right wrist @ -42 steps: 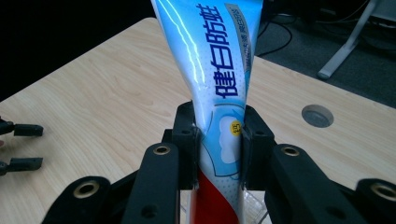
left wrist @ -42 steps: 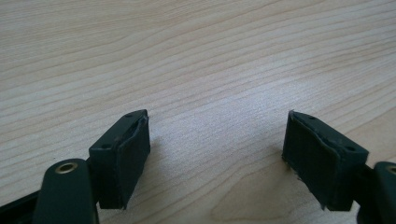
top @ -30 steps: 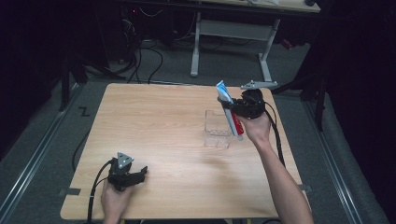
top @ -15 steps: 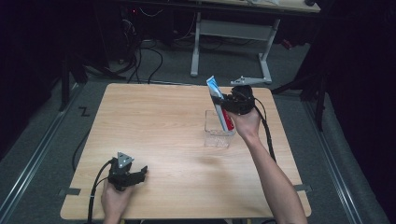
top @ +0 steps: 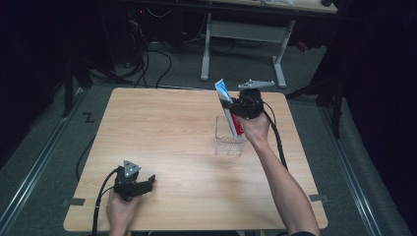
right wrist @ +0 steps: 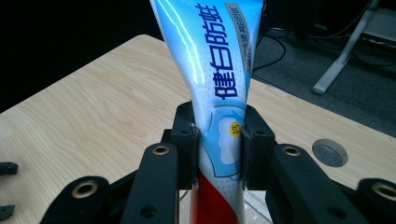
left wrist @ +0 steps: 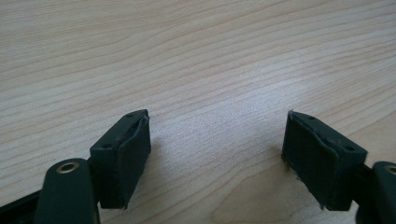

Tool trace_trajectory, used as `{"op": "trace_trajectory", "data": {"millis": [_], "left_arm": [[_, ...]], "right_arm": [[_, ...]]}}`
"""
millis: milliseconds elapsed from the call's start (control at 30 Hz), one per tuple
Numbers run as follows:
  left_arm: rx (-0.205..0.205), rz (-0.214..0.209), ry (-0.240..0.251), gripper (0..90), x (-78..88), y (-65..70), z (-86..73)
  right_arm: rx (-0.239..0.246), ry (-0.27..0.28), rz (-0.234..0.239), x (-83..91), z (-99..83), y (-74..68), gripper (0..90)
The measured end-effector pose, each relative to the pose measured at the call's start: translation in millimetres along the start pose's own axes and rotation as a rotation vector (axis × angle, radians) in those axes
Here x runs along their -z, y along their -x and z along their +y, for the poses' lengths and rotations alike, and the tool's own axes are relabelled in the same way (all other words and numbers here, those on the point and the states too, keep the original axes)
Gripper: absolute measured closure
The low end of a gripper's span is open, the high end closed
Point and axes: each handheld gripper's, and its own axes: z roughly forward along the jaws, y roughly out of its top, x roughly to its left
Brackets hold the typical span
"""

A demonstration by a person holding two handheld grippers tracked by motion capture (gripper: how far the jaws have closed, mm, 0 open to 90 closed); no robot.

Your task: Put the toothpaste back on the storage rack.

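**One tube, held upright over the clear bin**

Two grippers are at work, and going from the person's near edge outward: the left gripper (top: pixel 140 186) rests low on the wooden table (top: pixel 167 128) at the near left, its jaws spread wide with nothing but bare wood grain between them — released and idle. It lies well apart from everything that matters here.

Farther off, at the right, the right gripper (top: pixel 231 104) is clenched on a toothpaste tube (top: pixel 227 105). In the right gripper view the two pads press the tube's (right wrist: pixel 219 93) flat sides about midway along, the blue crimped end rising past the jaws, the red end hanging below them.

The deciding relation is the tube's long axis: it stands nearly vertical, tilted a little, its red lower end inside or just above the open top of the clear plastic bin (top: pixel 229 143) — which of the two I cannot tell. My judgement is that the coming move is a lowering along that axis into the bin, and the right hand alone is placed for it.
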Motion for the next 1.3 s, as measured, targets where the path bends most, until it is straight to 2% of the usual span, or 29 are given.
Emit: {"op": "trace_trajectory", "data": {"millis": [500, 967, 1300], "left_arm": [[-0.003, 0.0, -0.001, 24.1, 0.2, 0.6, -0.2], [-0.002, 0.001, -0.001, 24.1, 0.2, 0.6, -0.2], [-0.001, 0.0, 0.0, 24.0, 0.2, 0.7, -0.2]], "right_arm": [[0.007, -0.016, -0.022, -10.3, -12.2, 2.6, 71.5], [0.001, -0.005, -0.028, -11.0, -16.4, 7.7, 71.4], [0.005, -0.019, -0.027, -13.6, -22.2, 11.5, 71.3]]}}
